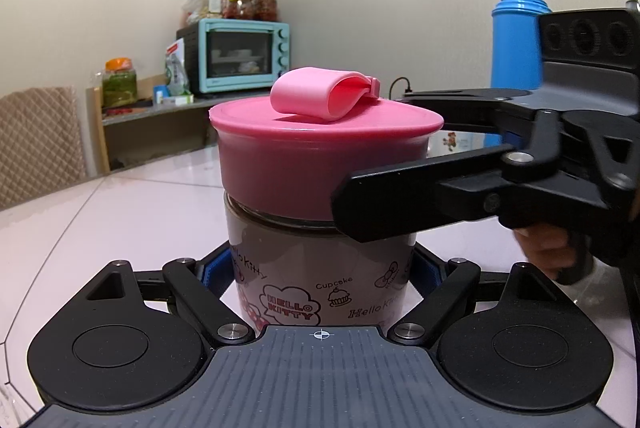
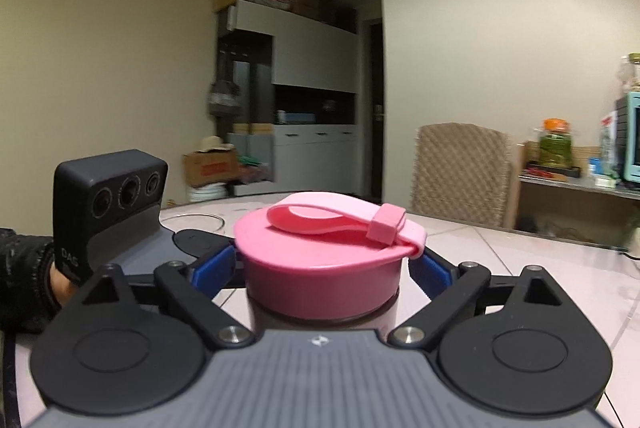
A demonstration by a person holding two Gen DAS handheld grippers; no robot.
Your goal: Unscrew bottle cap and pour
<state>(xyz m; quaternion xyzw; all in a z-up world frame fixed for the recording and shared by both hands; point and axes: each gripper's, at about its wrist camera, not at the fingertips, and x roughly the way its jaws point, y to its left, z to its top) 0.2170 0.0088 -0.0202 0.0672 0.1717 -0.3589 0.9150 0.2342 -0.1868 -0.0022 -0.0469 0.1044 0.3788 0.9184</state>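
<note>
A glass Hello Kitty bottle (image 1: 320, 268) stands upright on the table, topped by a wide pink cap (image 1: 320, 156) with a pink strap loop (image 1: 320, 94). My left gripper (image 1: 320, 274) is shut on the bottle's body, its blue pads against both sides. My right gripper (image 2: 324, 268) is shut on the pink cap (image 2: 320, 280), its blue pads at both sides of the cap; it reaches in from the right in the left wrist view (image 1: 400, 164). The bottle's contents look dark. The bottle's base is hidden.
A blue thermos (image 1: 518, 36) stands at the back right. A pale tiled table (image 1: 100, 228) carries the bottle. A padded chair (image 2: 460, 172) stands behind the table. A teal oven (image 1: 240, 56) and jars sit on a side counter. The left gripper's camera block (image 2: 108, 208) is close on the left.
</note>
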